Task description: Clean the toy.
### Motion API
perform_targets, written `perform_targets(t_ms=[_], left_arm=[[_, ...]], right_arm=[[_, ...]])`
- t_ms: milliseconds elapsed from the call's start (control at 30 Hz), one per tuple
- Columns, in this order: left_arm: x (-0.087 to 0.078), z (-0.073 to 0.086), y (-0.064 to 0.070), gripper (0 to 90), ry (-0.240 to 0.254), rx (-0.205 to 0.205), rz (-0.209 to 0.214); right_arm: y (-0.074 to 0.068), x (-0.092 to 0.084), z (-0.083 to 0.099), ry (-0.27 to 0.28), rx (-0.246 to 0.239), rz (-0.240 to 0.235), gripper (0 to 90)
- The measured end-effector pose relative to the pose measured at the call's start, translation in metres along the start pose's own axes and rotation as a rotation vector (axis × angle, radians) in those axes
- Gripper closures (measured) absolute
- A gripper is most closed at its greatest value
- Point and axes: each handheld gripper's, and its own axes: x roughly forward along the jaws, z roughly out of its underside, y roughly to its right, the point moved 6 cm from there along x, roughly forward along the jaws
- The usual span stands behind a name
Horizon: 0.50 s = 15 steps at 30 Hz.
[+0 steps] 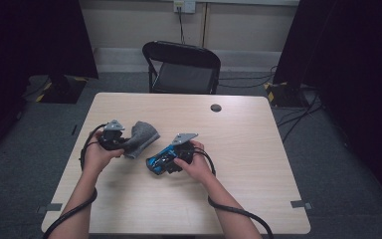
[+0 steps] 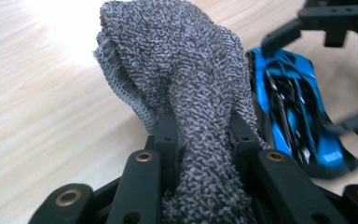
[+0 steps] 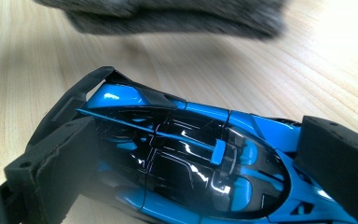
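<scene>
Toy car (image 3: 186, 163), blue and black, is lying on the wooden worktop (image 1: 238, 189) with the right claw (image 1: 166, 160) pinching it across its body. Just beside it, the left claw (image 1: 122, 142) is clamping a bunched grey cloth (image 2: 191, 93). Farther off, a black chair (image 1: 181, 67) is standing behind the worktop.

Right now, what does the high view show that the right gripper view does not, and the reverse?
High view alone: a black folding chair behind the table, and the left gripper shut on the grey cloth. Right gripper view alone: glossy black panels and the rear wing on the blue toy car. Both: car between the right gripper pads, cloth, wooden tabletop.
</scene>
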Motion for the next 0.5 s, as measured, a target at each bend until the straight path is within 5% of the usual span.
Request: perform_targets(t_ms=[500], left_arm=[[0.081, -0.021, 0.017, 70.0, -0.069, 0.039, 0.052]], right_arm=[[0.000, 0.000, 0.000, -0.001, 0.001, -0.002, 0.0]])
